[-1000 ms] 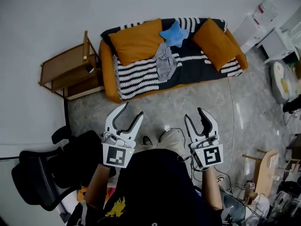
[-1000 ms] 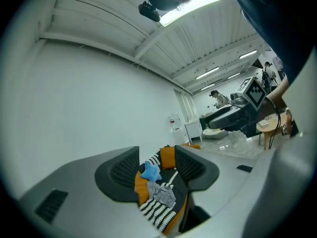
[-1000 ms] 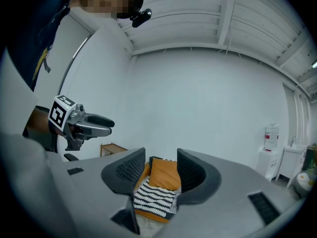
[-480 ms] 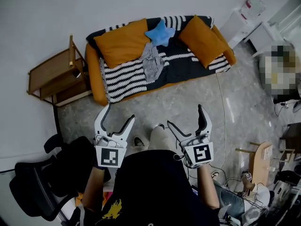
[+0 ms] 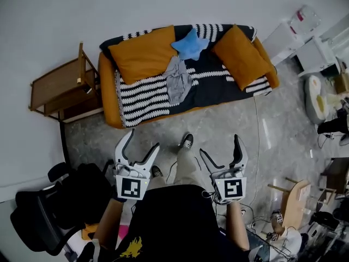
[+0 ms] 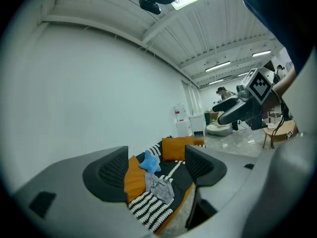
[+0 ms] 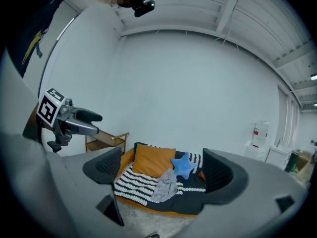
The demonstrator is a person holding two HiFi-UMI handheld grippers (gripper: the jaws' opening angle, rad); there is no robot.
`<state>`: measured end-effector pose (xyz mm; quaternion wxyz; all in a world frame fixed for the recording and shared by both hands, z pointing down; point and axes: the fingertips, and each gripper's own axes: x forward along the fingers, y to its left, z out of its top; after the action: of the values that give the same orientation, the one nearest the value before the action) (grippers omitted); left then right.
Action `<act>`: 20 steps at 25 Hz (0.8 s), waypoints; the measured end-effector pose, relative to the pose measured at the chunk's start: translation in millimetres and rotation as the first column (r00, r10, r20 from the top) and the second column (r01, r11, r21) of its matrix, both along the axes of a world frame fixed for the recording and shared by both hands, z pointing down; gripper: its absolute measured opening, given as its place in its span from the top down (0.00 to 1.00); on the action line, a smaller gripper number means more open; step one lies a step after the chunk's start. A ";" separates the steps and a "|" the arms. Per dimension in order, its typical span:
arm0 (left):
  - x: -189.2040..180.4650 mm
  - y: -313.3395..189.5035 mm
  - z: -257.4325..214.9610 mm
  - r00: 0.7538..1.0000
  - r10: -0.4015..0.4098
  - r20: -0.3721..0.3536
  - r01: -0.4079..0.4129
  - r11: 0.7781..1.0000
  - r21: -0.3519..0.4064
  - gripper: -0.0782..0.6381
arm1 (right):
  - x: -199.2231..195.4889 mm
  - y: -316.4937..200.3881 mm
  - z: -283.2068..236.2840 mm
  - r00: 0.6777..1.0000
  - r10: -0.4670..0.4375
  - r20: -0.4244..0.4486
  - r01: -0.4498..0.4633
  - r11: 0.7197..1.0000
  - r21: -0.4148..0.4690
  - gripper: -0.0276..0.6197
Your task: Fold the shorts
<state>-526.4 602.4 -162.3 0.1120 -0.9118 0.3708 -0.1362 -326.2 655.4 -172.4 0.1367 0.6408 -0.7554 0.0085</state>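
Observation:
The grey shorts [image 5: 178, 81] lie crumpled on the striped blanket of the orange sofa [image 5: 107, 86], below a blue star pillow [image 5: 190, 44]. Both grippers hang in the air well short of the sofa, above the floor in front of the person. My left gripper [image 5: 143, 140] and my right gripper [image 5: 220, 145] have just been opening and stand wide, with nothing between the jaws. The left gripper view frames the shorts [image 6: 159, 188] far off between its jaws [image 6: 156, 167]. The right gripper view does the same with the shorts [image 7: 166, 184] and its jaws [image 7: 161, 168].
Two orange cushions [image 5: 143, 53] [image 5: 241, 49] lean on the sofa back. A wooden shelf [image 5: 57, 91] stands left of the sofa, a black office chair [image 5: 49, 212] at lower left. White cabinets [image 5: 297, 42] and a wooden stool [image 5: 292, 203] are on the right. Cables trail over the floor.
Both grippers' jaws have spread wider, the right one most visibly. The person has taken a step, one shoe now out ahead toward the sofa.

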 end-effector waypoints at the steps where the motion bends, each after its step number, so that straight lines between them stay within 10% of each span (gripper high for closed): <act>1: 10.4 -15.0 6.4 1.000 -0.004 0.003 0.004 1.000 -0.014 0.40 | 14.7 -15.9 8.5 1.000 0.005 -0.024 -0.005 1.000 -0.026 0.14; 10: 124.1 -171.0 70.1 0.979 -0.137 0.152 0.167 0.965 -0.202 0.40 | 184.8 -200.8 59.0 1.000 -0.016 -0.002 0.016 0.998 -0.067 0.17; 20: 192.2 -237.7 105.9 0.912 -0.167 0.375 0.312 0.877 -0.367 0.40 | 297.5 -330.1 140.1 0.994 -0.102 0.043 0.109 0.968 -0.226 0.27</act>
<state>-334.2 364.7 -56.4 -0.0432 -0.8244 0.4201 -0.3769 -28.8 325.2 -32.3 0.1979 0.5795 -0.7845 0.0978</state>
